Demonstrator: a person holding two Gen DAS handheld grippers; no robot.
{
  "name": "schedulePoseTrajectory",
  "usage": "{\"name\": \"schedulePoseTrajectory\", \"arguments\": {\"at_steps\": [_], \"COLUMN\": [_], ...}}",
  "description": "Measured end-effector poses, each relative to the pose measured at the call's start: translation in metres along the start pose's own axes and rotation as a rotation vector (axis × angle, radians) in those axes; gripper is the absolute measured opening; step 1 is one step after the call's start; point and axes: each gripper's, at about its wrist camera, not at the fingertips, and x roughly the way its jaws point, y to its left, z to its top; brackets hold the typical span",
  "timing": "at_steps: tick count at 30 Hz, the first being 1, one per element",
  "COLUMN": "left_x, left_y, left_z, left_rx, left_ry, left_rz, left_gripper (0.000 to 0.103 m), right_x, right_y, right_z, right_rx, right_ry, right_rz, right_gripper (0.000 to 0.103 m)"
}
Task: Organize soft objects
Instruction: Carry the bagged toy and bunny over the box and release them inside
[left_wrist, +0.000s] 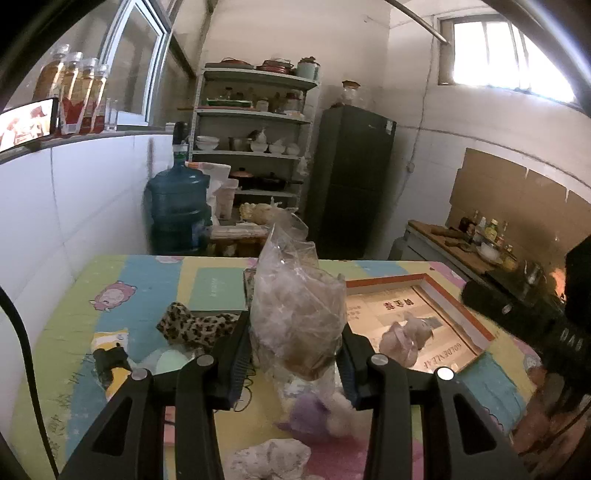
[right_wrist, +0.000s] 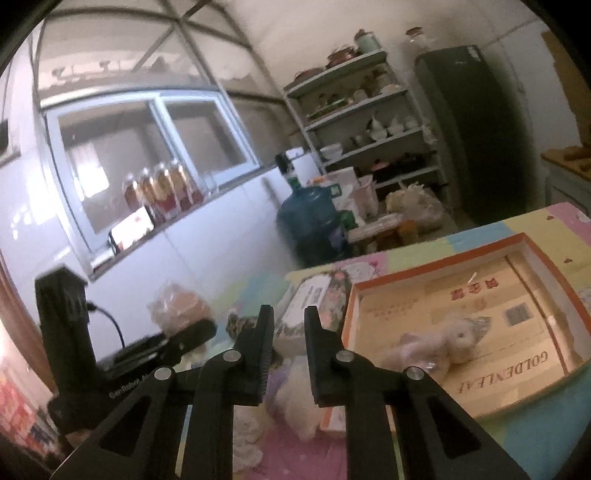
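My left gripper (left_wrist: 295, 350) is shut on a clear plastic bag (left_wrist: 299, 306) with something brown and soft inside, held upright above the table. Beside it, an orange-rimmed cardboard box (left_wrist: 458, 314) holds a pale pink plush toy (left_wrist: 402, 339). A purple and white plush (left_wrist: 317, 413) and a white cloth (left_wrist: 269, 458) lie under the gripper. A leopard-print cloth (left_wrist: 192, 325) lies to the left. My right gripper (right_wrist: 289, 314) is shut with nothing between its fingers, just left of the box (right_wrist: 517, 398) and its plush toy (right_wrist: 443, 339), above a white plush (right_wrist: 295, 402).
The table wears a colourful cartoon cover (left_wrist: 147, 280). A floral packet (right_wrist: 314, 302) lies behind the box. Beyond the table stand a blue water jug (left_wrist: 177, 206), a shelf rack of dishes (left_wrist: 255, 151) and a dark fridge (left_wrist: 351, 177). A tiled wall runs along the left.
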Motion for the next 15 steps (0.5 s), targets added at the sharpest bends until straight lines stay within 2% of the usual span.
{"name": "schedulePoseTrajectory", "arguments": {"at_steps": [4,7,10,15], "left_x": [-0.001,0.0,0.001,0.005], "left_y": [0.006,0.007,0.004,-0.009], "left_z": [0.001,0.0,-0.001,0.001], "left_rx": [-0.008,-0.015,-0.009,0.018], "left_ry": [-0.004,0.002,0.001,0.01], "left_rz": [0.0,-0.005,-0.009,-0.034], "left_gripper": [0.042,0.042,0.042,0.042], "right_x": [-0.004,0.001,0.007,0.002], "right_y": [-0.003,-0.001,-0.001,-0.005], "right_z": [0.002,-0.004,-0.011,-0.015], "right_rx": [0.018,0.02,0.023,0.023], "right_ry": [-0.019,0.009,0.032,0.02], "right_rz": [0.003,0.01,0.019,0.011], "right_gripper": [0.02,0.02,0.02,0.02]}}
